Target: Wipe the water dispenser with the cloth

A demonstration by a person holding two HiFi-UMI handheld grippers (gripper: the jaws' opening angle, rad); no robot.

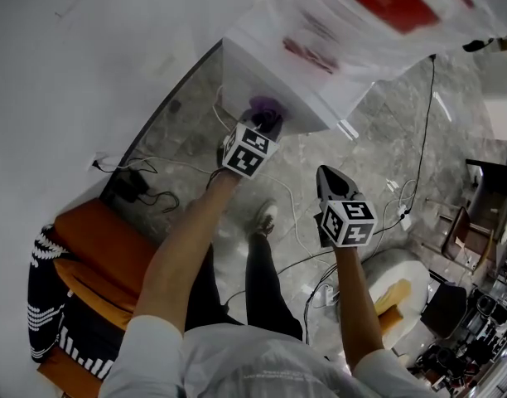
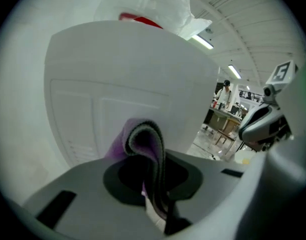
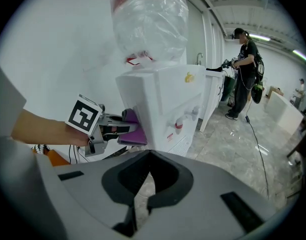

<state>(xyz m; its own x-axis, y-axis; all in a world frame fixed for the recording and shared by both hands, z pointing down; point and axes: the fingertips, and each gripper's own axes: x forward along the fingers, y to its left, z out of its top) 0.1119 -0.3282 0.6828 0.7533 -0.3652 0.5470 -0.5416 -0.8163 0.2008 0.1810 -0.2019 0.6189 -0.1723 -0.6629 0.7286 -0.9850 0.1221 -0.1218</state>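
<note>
Purple cloth point(image 2: 141, 135) points lengthwise at water dispenser point(image 2: 143, 69).

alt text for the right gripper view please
The left gripper holds a purple cloth against the side of a white water dispenser topped by a plastic-wrapped bottle. The right gripper, jaws shut and empty, fills the foreground.

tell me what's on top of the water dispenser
A large plastic-wrapped bottle with a red label stands on the water dispenser. The wrapping hides its neck and where it enters the top.
</note>
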